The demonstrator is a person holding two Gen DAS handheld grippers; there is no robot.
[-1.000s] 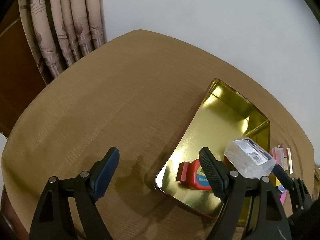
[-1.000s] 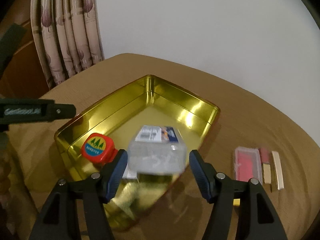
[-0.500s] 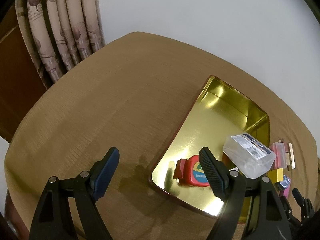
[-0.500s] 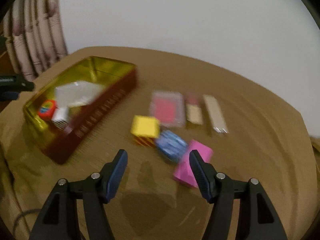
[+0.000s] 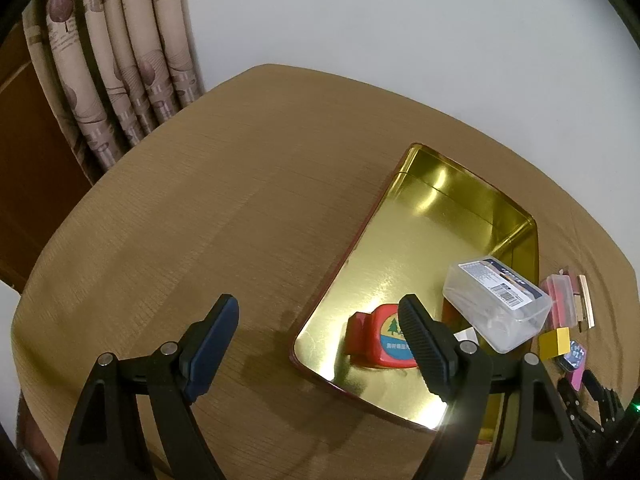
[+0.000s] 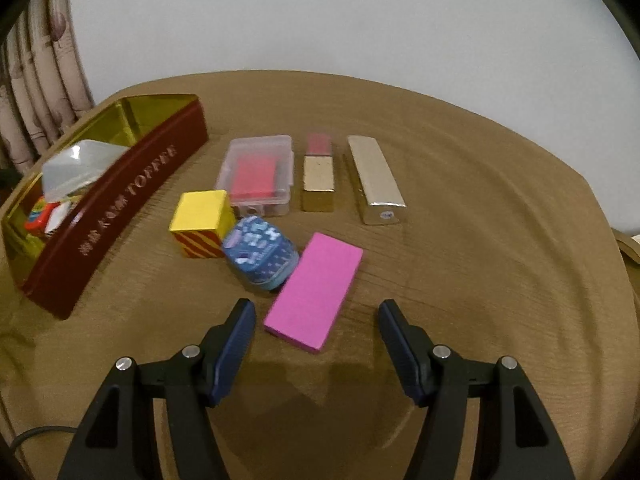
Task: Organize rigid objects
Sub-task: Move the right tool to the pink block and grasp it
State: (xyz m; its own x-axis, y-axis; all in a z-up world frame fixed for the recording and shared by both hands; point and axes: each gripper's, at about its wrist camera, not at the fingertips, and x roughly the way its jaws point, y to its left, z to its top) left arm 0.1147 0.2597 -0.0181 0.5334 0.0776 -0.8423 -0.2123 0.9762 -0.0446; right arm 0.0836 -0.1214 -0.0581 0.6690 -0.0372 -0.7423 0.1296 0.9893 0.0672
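A gold-lined red tin lies on the brown table. In it rest a clear plastic box and a red tape measure. My left gripper stands open over the tin's near-left corner, nothing between its fingers. My right gripper is open just short of a magenta flat box. Beyond it lie a blue patterned box, a yellow cube, a clear case with red contents, a gold-and-pink stick and a gold bar.
Patterned curtains hang behind the table's far-left edge, with a white wall behind. The right gripper's black frame shows at the bottom right of the left wrist view. A dark cable lies at the table's near-left.
The right gripper let go of the clear plastic box, which now rests in the tin, then swung right and down to the loose items. The left gripper barely moved.
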